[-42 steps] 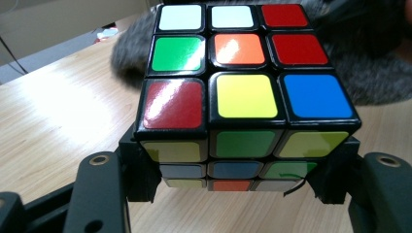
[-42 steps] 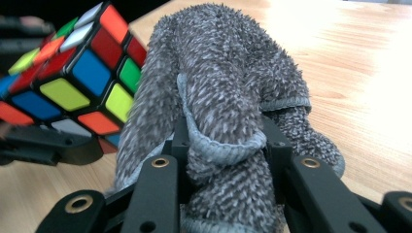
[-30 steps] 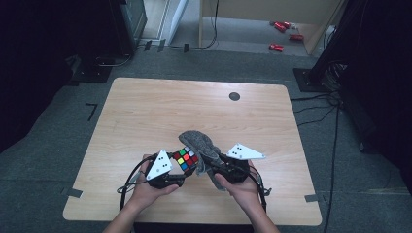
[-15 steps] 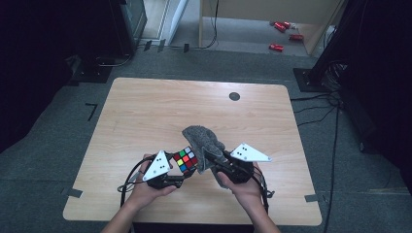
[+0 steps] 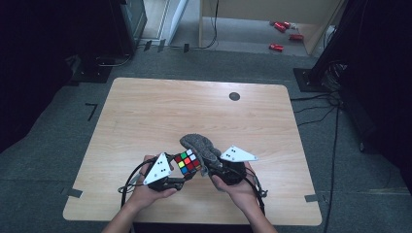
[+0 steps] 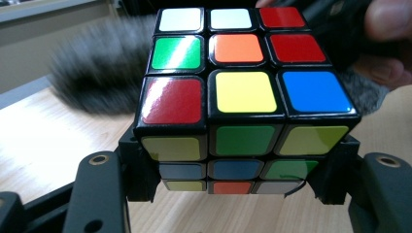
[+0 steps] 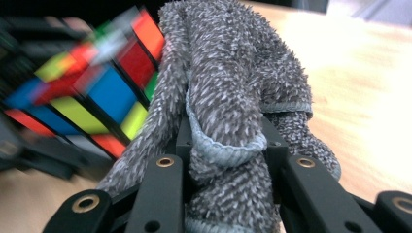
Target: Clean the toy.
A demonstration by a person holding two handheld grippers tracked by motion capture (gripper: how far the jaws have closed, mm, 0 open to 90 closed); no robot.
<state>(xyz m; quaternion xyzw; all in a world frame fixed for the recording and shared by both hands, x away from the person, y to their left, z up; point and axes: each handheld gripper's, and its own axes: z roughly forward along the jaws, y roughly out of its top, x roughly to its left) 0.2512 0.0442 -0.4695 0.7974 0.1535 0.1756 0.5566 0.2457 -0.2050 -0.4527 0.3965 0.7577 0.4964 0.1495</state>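
Left gripper jaws clamped on scrambled cube; right gripper jaws clamped on grey cloth, pressed against cube.

Most of the table lies bare and open to passage, far side and both flanks alike. The crowding sits near its front edge: the cube and grey cloth press together, leaving no gap between them.

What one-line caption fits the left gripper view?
Left gripper clamps a scrambled puzzle cube above the wooden table, a grey fuzzy cloth blurred behind it.
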